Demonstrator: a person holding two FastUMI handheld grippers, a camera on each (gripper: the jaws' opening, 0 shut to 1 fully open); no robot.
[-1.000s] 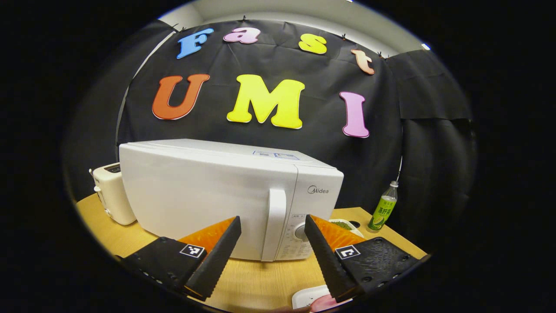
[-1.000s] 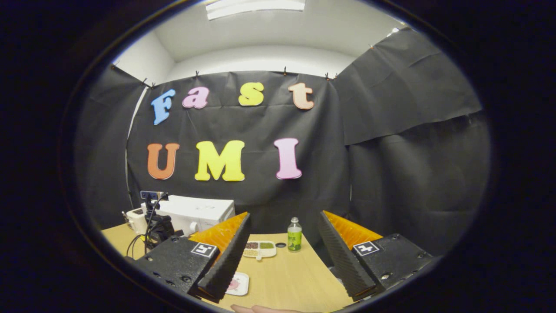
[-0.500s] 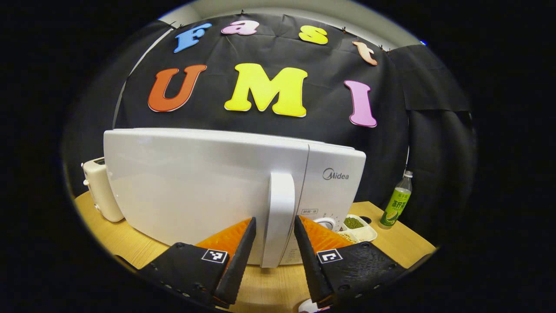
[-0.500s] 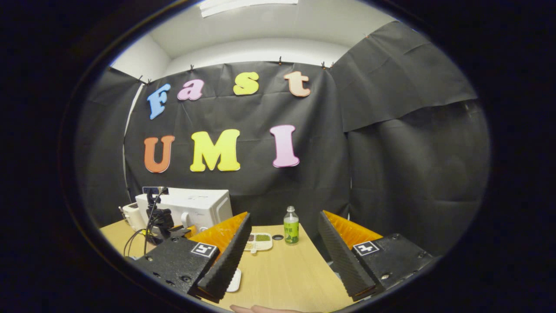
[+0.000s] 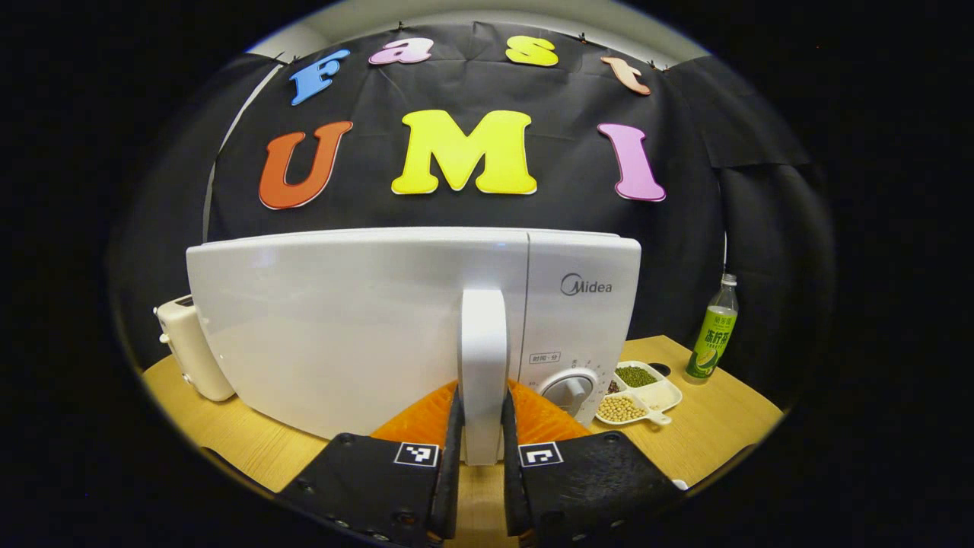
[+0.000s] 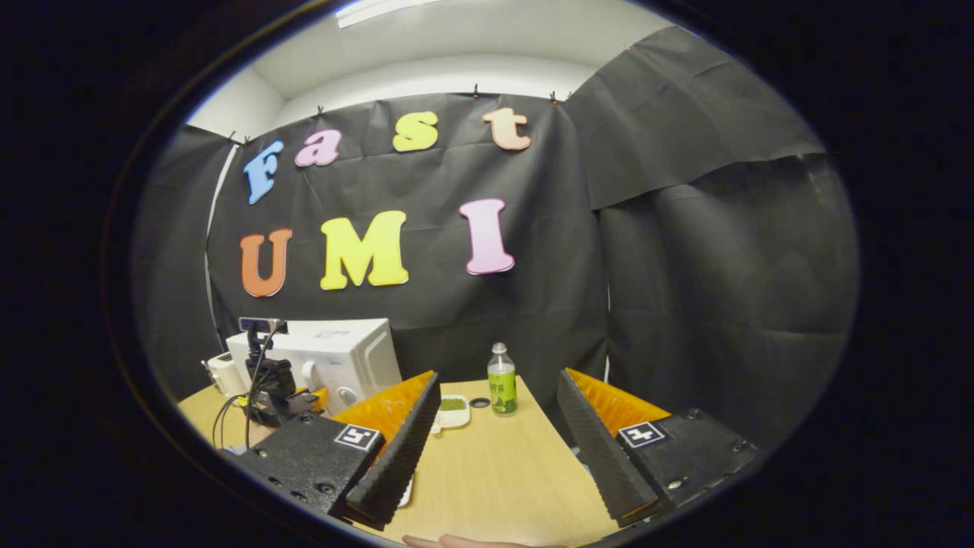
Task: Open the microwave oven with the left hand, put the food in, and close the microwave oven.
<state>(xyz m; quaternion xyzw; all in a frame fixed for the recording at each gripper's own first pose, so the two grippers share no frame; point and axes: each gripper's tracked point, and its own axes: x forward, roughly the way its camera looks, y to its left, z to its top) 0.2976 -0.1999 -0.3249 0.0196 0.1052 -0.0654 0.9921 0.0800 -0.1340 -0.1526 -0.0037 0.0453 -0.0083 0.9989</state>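
The white microwave (image 5: 350,320) stands on the wooden table with its door shut. My left gripper (image 5: 480,397) is shut on the lower part of the door's vertical white handle (image 5: 483,342), one finger pressing each side. In the right gripper view the microwave (image 6: 335,354) is far off at the left, with the left gripper (image 6: 274,392) and its cable in front of it. My right gripper (image 6: 494,426) hangs open over the table with nothing between its fingers. A white divided dish of beans (image 5: 638,388) lies right of the microwave.
A cream toaster (image 5: 186,350) stands left of the microwave. A green drink bottle (image 5: 711,335) stands at the table's back right, also visible as the bottle (image 6: 501,388) beyond the right gripper. A sliver of a white plate (image 6: 406,491) peeks past its left finger.
My left gripper moved in to the microwave door and its fingers went from wide open to shut on the handle. The right gripper stayed open and shifted only slightly.
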